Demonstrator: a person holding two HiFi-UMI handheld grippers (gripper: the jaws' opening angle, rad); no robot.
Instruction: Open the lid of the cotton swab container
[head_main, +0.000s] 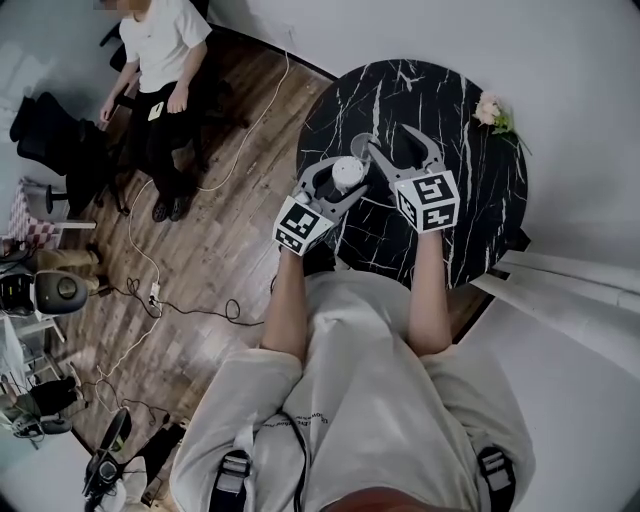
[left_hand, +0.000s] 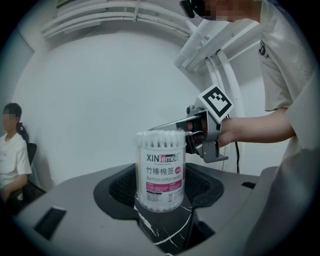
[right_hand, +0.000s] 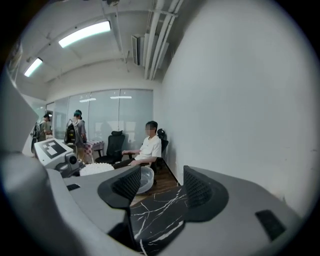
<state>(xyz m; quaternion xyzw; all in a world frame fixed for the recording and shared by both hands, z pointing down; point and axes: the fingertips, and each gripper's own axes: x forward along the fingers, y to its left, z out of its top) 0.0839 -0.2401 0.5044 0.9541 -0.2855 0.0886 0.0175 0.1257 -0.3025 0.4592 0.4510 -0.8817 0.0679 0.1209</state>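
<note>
The cotton swab container (left_hand: 160, 170), a clear tub with a pink and white label, stands upright on the black marble table (head_main: 470, 190). Its top shows bare white swab tips with no lid on it. My left gripper (left_hand: 161, 199) has its pads against the tub's two sides, so it is shut on the tub; the head view shows the same grip on the container (head_main: 347, 172). A clear round lid (right_hand: 142, 181) lies on the table just past my right gripper (right_hand: 161, 187), which is open with only the tabletop between its jaws. The head view has the right gripper (head_main: 388, 140) just right of the tub.
A small pink flower (head_main: 492, 112) lies at the table's far right edge. A person (head_main: 160, 60) sits on a chair on the wooden floor to the left, with cables (head_main: 150, 290) trailing nearby. A white wall runs behind the table.
</note>
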